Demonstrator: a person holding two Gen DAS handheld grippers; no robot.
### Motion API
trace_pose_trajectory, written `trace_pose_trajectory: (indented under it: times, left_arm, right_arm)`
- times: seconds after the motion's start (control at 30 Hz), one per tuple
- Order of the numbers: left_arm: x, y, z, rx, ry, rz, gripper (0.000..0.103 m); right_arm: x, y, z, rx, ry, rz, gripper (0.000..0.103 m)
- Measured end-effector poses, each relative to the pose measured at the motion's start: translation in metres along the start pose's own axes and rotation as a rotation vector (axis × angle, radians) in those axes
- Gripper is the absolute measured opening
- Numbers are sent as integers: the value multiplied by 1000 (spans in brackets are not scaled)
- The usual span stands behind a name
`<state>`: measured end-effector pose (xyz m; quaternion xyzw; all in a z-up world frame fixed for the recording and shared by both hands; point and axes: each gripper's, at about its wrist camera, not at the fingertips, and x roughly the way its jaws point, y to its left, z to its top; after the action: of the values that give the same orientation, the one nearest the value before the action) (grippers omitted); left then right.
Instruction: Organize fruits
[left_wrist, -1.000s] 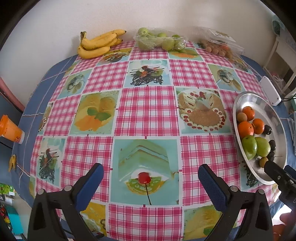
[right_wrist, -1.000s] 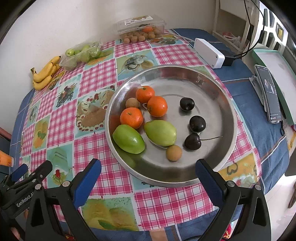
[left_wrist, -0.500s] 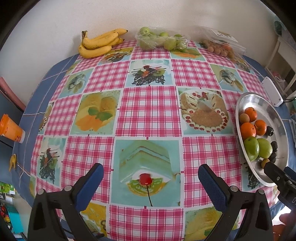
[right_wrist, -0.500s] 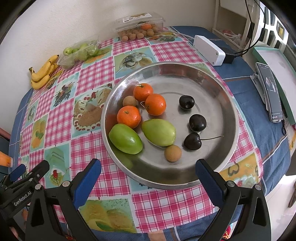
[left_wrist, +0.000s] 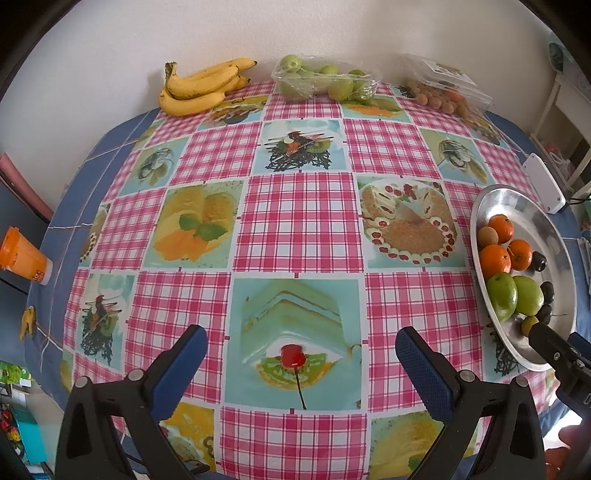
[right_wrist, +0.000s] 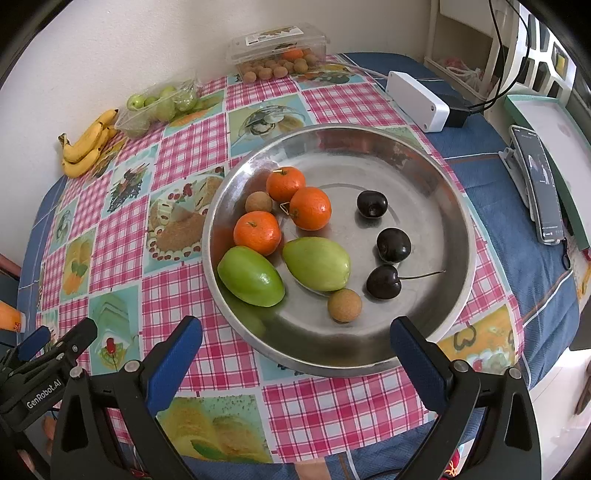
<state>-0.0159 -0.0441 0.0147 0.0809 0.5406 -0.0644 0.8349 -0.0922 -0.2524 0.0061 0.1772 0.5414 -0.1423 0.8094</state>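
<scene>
A round steel tray (right_wrist: 436, 177) holds three oranges (right_wrist: 310, 208), two green fruits (right_wrist: 317, 263), three dark cherries (right_wrist: 393, 244) and two small brown longans (right_wrist: 344, 305). My right gripper (right_wrist: 295, 339) is open and empty, hovering over the tray's near rim. The tray also shows at the right in the left wrist view (left_wrist: 517, 199). My left gripper (left_wrist: 301, 349) is open and empty above the checked tablecloth (left_wrist: 301, 221). At the far edge lie bananas (left_wrist: 199, 86), a pack of green fruits (left_wrist: 325, 79) and a clear box of longans (left_wrist: 443, 96).
A white box (right_wrist: 417, 99) with a cable, a phone (right_wrist: 541, 184) and a green-edged tray (right_wrist: 554, 122) lie right of the steel tray. An orange cup (left_wrist: 22, 254) stands off the table's left edge. The wall runs behind the table.
Both views have shifted slightly; the tray sits a little closer and lower in the right wrist view. Both grippers stay open and no fruit has moved.
</scene>
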Motion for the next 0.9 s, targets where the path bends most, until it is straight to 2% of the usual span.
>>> trace_pose_trajectory:
  times: [0.9]
  left_arm:
    - [-13,3,-1,-30,-12,-1,103]
  right_arm:
    - [-14,2,0,-10,-15,3,101]
